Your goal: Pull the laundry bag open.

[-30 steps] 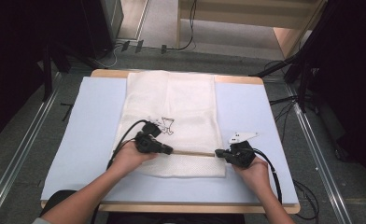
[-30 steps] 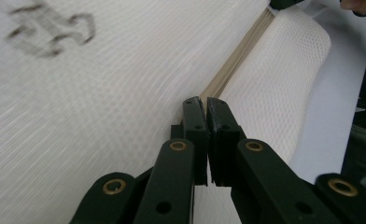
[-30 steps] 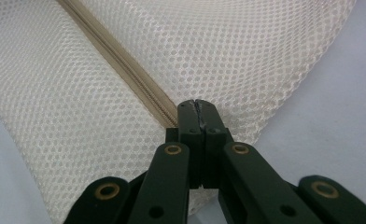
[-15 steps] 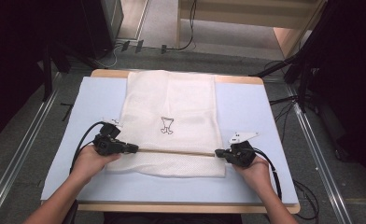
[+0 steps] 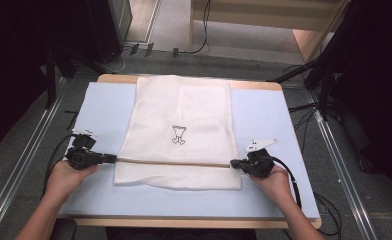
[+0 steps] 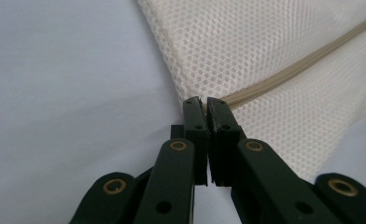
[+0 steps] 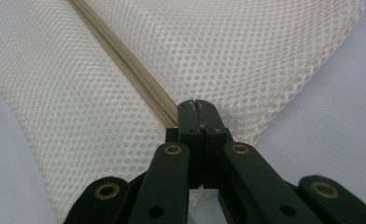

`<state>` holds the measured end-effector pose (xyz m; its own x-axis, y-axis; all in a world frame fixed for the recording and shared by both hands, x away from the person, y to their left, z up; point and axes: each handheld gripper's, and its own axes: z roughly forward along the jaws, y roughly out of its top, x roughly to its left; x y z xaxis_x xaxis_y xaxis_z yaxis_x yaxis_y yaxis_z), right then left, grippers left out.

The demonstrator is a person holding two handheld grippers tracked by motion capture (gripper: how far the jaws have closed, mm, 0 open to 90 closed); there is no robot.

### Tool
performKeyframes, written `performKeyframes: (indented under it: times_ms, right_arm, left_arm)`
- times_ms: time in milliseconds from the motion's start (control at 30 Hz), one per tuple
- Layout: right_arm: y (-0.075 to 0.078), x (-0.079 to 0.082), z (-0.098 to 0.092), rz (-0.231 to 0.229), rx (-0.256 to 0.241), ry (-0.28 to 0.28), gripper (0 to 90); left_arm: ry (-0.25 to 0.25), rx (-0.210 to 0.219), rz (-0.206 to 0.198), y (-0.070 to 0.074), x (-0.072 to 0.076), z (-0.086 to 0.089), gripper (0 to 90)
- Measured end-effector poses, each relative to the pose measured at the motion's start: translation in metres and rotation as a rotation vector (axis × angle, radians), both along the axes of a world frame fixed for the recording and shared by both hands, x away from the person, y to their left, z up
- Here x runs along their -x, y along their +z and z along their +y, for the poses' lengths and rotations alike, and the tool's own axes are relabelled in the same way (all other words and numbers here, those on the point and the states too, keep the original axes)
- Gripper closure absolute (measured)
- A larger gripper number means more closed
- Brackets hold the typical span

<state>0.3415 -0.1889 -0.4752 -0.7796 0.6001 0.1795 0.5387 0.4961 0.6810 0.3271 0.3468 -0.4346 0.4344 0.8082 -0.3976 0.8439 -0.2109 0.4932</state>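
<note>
A white mesh bag lies flat on the light blue mat, with a beige zipper running across its near end. My left gripper is at the zipper's left end, at the bag's left edge. In the left gripper view its jaws are pressed together where the zipper ends; the pull itself is hidden. My right gripper is shut on the zipper's right end. In the right gripper view it pinches the mesh beside the zipper.
A small black drawing marks the bag's middle. The mat covers a wooden table whose front edge runs below my hands. Metal rails and cables flank the table on the floor. Bare mat lies left and right of the bag.
My left gripper has slid left along the zipper, from the bag's middle to its left edge. The right gripper has stayed at the right end.
</note>
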Motion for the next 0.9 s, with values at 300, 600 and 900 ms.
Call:
performKeyframes:
  times_ms: [300, 600, 900]
  right_arm:
    - [0.007, -0.009, -0.002, 0.110, -0.018, -0.008, 78.3]
    - [0.017, -0.012, -0.020, -0.015, -0.071, -0.099, 55.6]
    - [0.013, -0.019, -0.044, -0.093, -0.064, -0.233, 39.2]
  left_arm:
    - [0.032, 0.049, -0.088, 0.008, 0.004, 0.010, 68.0]
    - [0.067, -0.030, -0.205, 0.011, 0.006, 0.017, 50.3]
    - [0.112, -0.084, -0.239, 0.006, 0.000, 0.027, 39.5]
